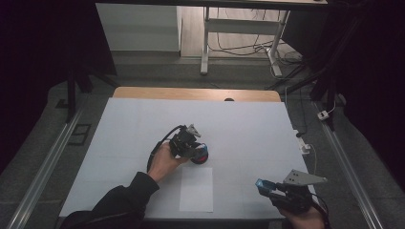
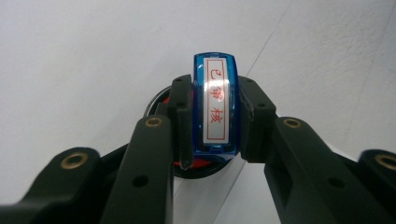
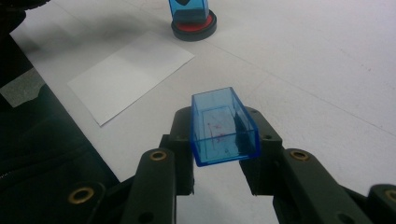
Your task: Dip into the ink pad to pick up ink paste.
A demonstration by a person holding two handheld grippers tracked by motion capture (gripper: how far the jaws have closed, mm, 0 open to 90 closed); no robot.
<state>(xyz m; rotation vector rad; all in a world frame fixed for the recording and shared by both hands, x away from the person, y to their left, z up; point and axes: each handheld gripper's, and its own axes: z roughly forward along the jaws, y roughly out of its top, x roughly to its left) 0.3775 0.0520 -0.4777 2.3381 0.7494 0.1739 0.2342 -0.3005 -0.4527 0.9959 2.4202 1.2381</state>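
My left gripper [image 2: 215, 114] is shut on a blue stamp [image 2: 215, 100] with a white label bearing red characters. The stamp stands down on a round red ink pad [image 3: 194, 24] in a black case near the table's middle. In the high view the left gripper [image 1: 191, 145] sits over the ink pad [image 1: 200, 156]. My right gripper [image 3: 219, 135] is shut on the stamp's clear blue cap [image 3: 223, 126], open side up, held over the table's front right; in the high view the cap [image 1: 263, 185] shows at the gripper's left tip.
A white sheet of paper [image 1: 197, 189] lies at the front middle of the white table [image 1: 248, 129], just in front of the ink pad. A dark sleeve [image 1: 119, 202] reaches in from the front left. Desk legs and cables stand beyond the far edge.
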